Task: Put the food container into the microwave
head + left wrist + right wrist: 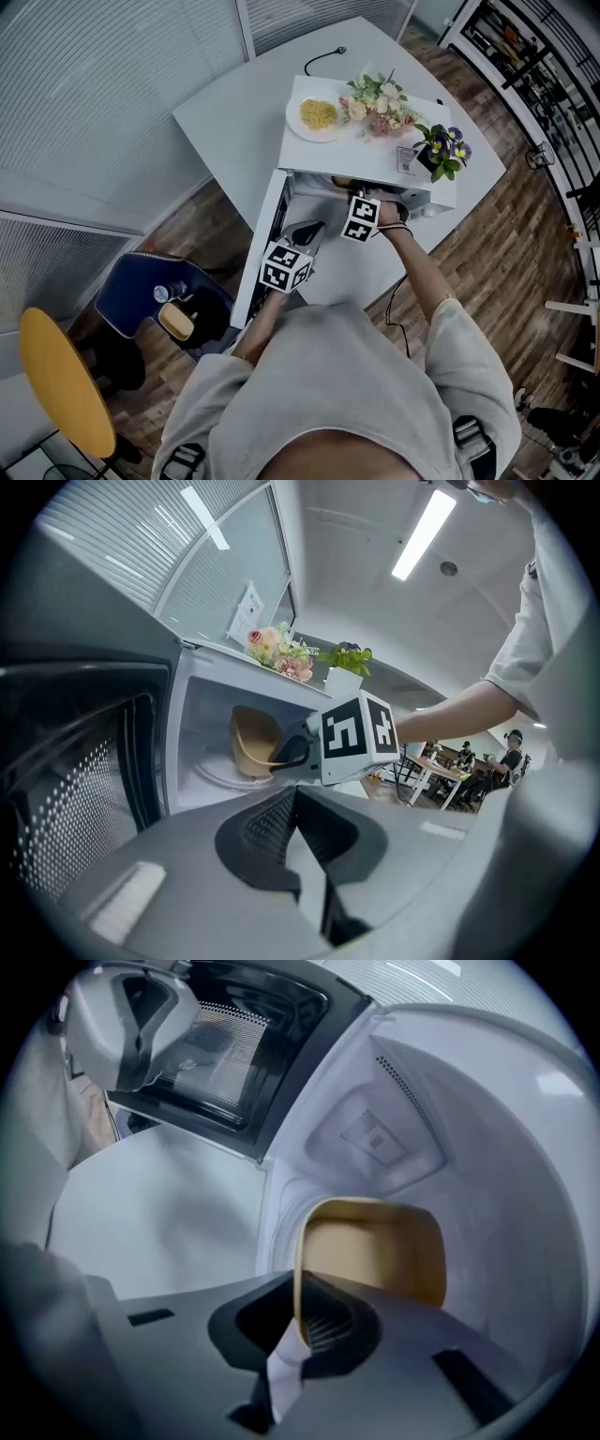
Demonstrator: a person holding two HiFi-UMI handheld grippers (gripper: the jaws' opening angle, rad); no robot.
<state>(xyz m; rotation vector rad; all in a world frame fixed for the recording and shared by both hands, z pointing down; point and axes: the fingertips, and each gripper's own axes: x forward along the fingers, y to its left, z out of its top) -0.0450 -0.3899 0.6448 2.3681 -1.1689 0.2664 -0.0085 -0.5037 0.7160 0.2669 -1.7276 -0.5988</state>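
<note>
The right gripper (298,1340) pinches the rim of the tan food container (375,1251) tight so it can carry it. The container sits tipped inside the white microwave (328,159) in the middle of the frame, and I think it is not set down flat yet. The left gripper (314,874) is closed on nothing and stays low by the open door (75,761) at the left, likely to keep out of the way.
</note>
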